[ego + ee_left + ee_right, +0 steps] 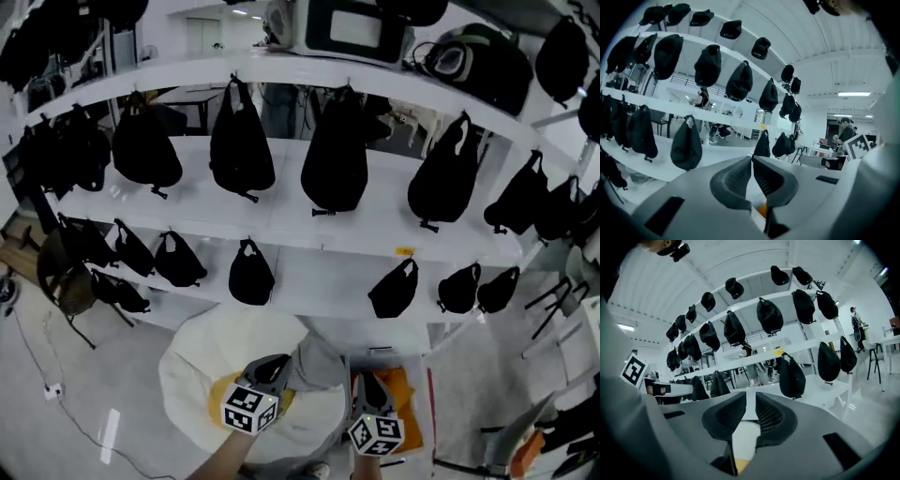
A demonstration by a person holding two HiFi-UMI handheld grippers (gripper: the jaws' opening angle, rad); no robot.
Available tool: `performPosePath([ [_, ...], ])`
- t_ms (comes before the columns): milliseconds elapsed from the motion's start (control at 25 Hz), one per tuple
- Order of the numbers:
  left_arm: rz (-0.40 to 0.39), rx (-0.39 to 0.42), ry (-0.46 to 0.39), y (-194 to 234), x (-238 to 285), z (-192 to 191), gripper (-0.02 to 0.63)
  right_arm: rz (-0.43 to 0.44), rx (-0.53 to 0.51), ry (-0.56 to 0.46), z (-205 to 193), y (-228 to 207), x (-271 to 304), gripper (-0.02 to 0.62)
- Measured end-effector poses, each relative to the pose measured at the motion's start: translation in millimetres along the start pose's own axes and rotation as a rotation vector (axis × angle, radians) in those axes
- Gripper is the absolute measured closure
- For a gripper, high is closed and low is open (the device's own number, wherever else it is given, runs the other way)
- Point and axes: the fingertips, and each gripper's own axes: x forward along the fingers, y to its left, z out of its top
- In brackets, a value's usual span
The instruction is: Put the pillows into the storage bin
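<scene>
Prob. between grabs: left gripper (751, 160) fingers clenched on nothing; right gripper (750, 398) fingers a slit apart, empty. Next: reopen both, drop to cream pillow (192, 375), bottom centre.

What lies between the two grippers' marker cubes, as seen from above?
In the head view, a strip of the round cream pillow lies between the cubes of the left gripper and the right gripper.

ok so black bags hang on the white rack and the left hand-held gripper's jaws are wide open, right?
Not wide open: the left hand-held gripper is shut, jaws meeting at the tips with nothing between them, per the left gripper view. The black bags do hang on the white rack.
</scene>
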Motion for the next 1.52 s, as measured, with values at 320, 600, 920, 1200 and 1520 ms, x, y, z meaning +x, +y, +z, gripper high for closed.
performPosePath([
  [320, 0.096, -0.013, -0.083, 49, -84, 35, 0.584, 0.098, -0.038, -0.042, 28, 87, -6, 0.594],
  [600, 0.131, -0.023, -0.093, 72, -108, 21, 0.584, 0.179, -0.060, -0.026, 16, 127, -3, 0.595],
  [920, 0.103, -0.005, -0.082, 71, -97, 21, 0.584, 0.194, -0.088, -0.019, 18, 131, -1, 0.597],
  [1200, 0.089, 0.039, -0.088, 62, -90, 19, 0.584, 0.188, -0.076, -0.020, 16, 123, -2, 0.597],
  [1520, 0.096, 0.033, -0.100, 61, -94, 23, 0.584, 0.193, -0.084, -0.001, 13, 126, -2, 0.597],
])
